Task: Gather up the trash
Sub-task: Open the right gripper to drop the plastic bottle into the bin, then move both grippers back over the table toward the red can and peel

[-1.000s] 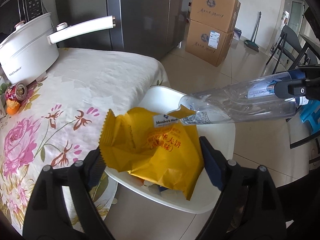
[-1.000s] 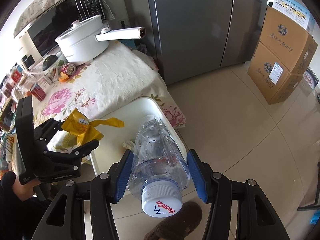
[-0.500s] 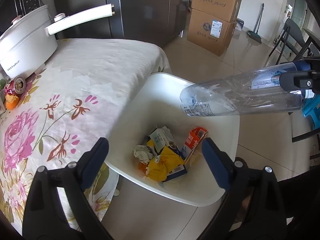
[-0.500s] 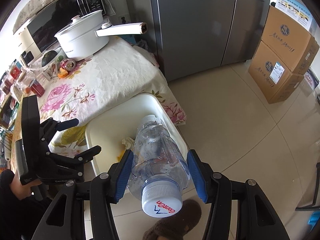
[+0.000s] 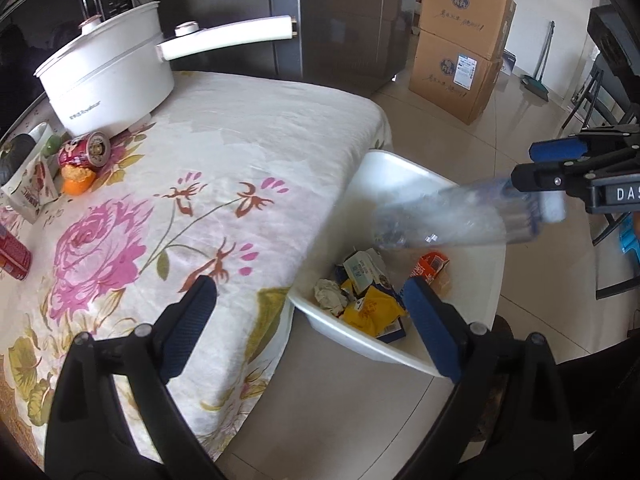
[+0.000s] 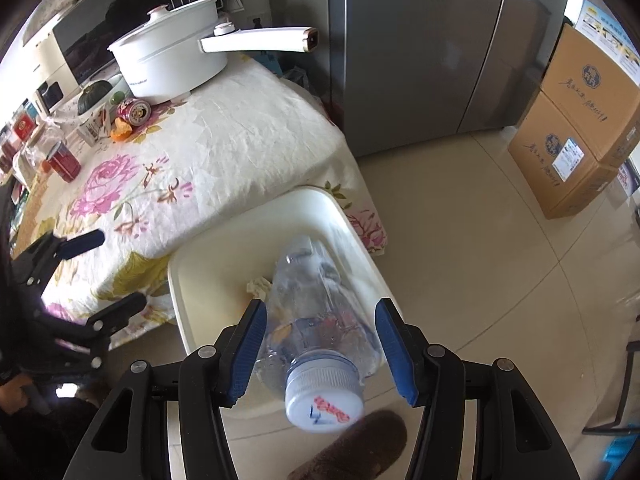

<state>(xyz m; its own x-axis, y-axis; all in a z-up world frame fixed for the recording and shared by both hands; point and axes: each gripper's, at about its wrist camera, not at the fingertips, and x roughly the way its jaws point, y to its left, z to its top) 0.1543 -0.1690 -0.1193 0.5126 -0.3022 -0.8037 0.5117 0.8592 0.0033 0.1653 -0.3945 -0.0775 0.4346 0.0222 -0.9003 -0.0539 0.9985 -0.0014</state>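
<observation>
A white bin (image 5: 400,164) stands on the floor against the table's edge, with a yellow wrapper (image 5: 372,308), a crumpled tissue and small cartons inside. My left gripper (image 5: 308,292) hangs open and empty over the table edge and the bin's near rim; in the right wrist view my left gripper (image 6: 116,270) is at the left. My right gripper (image 6: 320,320) is over the bin and its jaws are opening. A clear plastic bottle (image 6: 316,300) with a white cap sits loosely between the pads, tilted. In the left wrist view the bottle (image 5: 452,220) is blurred, dropping from my right gripper (image 5: 528,164) toward the bin.
On the flowered tablecloth (image 5: 224,152) stand a white long-handled pot (image 5: 108,76), a tipped can (image 5: 86,150), orange peel (image 5: 78,178) and a red can (image 5: 12,256). Cardboard boxes (image 5: 460,60) are stacked by the fridge. A brown slipper (image 6: 352,448) lies by the bin.
The left gripper let go of the yellow wrapper, which now lies in the bin, and shifted left toward the table. The right jaws have spread and the bottle is slipping downward.
</observation>
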